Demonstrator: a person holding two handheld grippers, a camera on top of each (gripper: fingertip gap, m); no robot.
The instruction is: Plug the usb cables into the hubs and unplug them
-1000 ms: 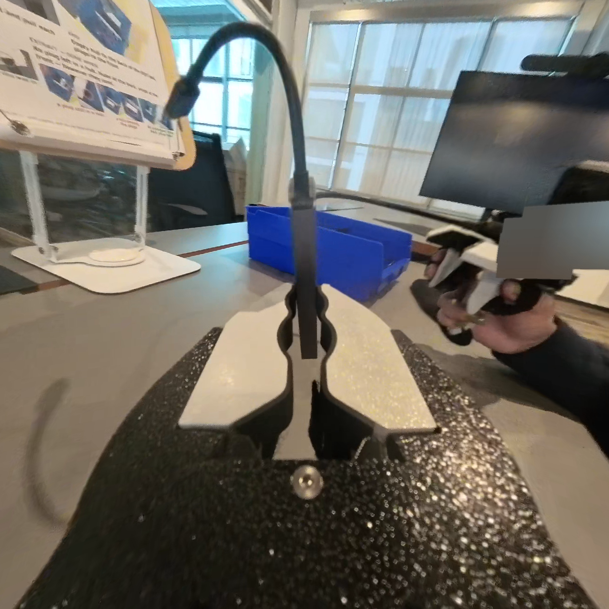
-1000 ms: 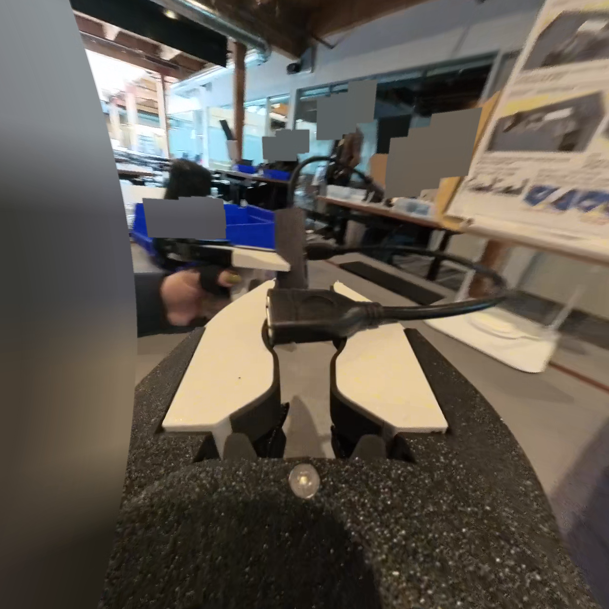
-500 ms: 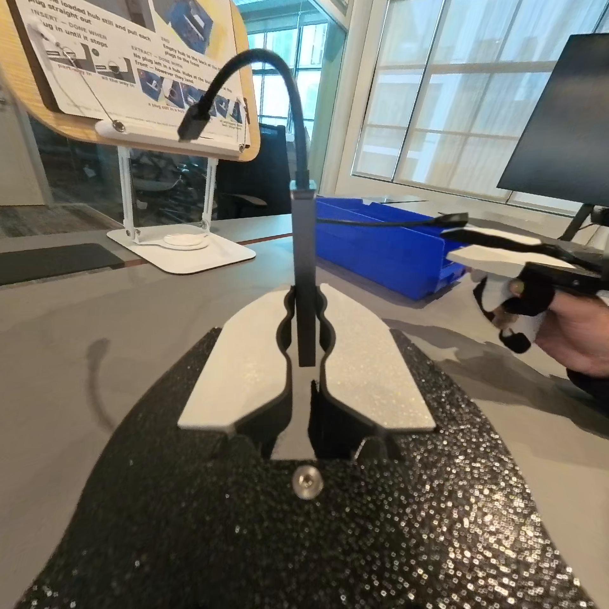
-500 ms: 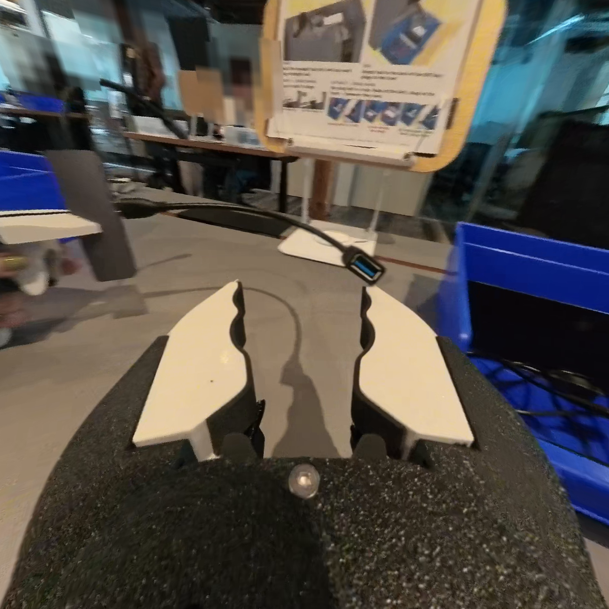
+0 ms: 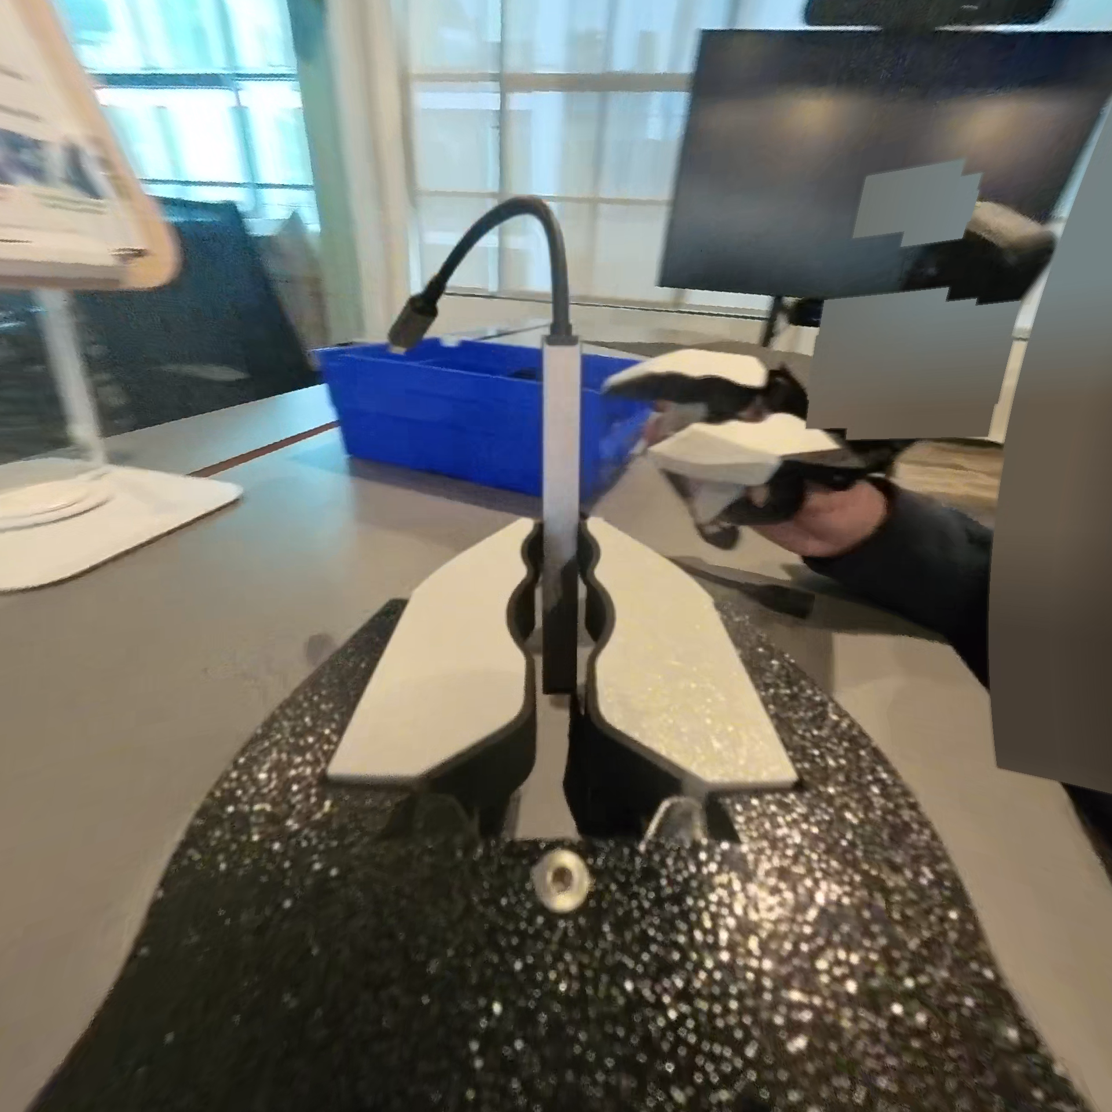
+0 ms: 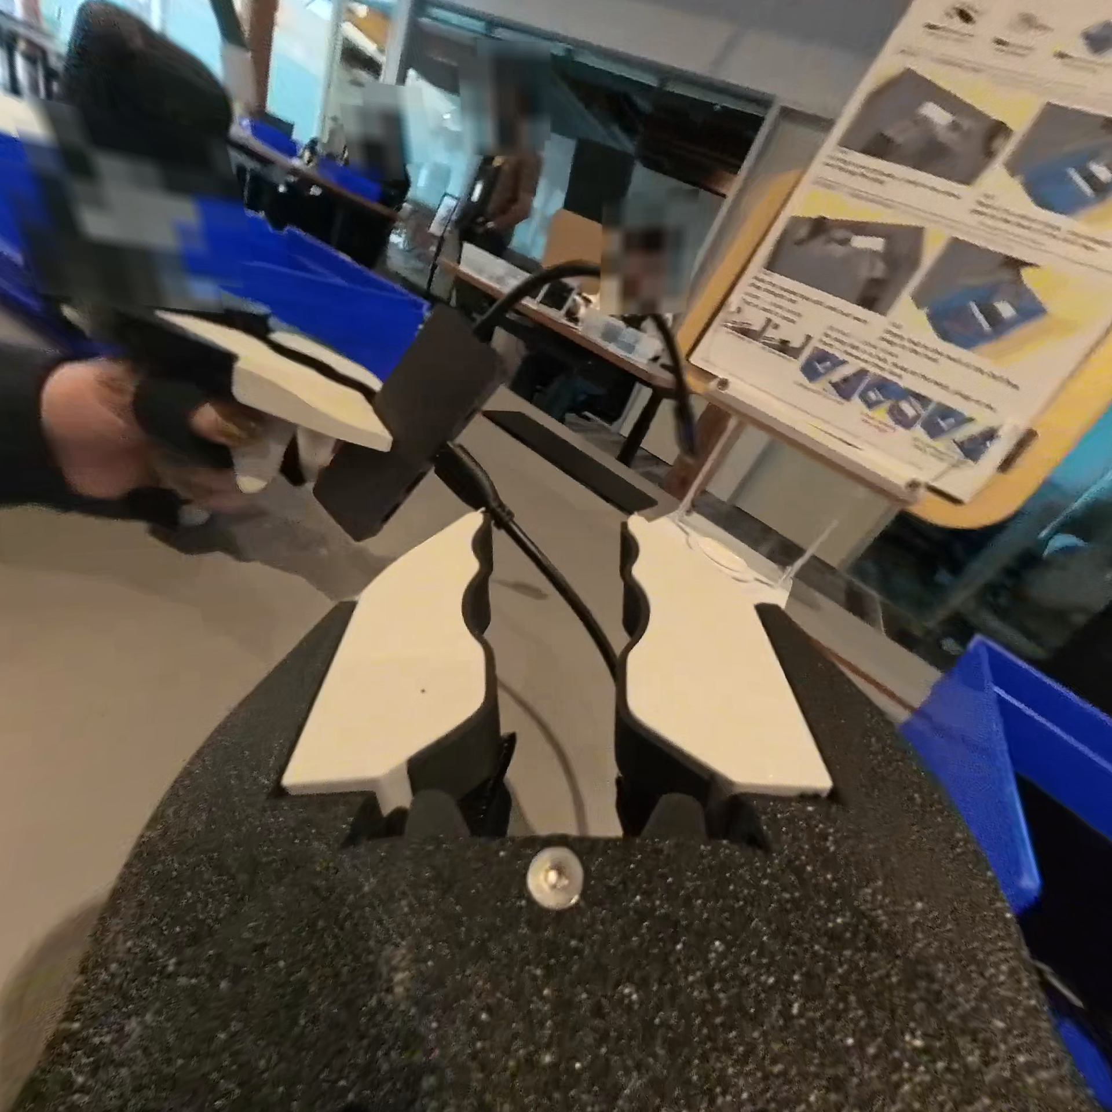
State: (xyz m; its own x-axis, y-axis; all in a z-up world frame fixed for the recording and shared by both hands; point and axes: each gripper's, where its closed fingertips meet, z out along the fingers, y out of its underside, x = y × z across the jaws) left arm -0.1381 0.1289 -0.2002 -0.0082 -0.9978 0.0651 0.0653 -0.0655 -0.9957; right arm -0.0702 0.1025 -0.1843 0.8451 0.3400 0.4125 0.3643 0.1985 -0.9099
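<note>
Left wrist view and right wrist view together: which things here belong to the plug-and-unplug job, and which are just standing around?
In the job:
- USB hub, clamped upright in the left tool
- black USB cable, plugged into the hub
- right tool, open around that cable

Just around:
- blue bin
- instruction board on its stand
- monitor
- grey table

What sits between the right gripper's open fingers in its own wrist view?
A black cable plugged into the hub crosses the gap of the right gripper; nothing is gripped.
</note>
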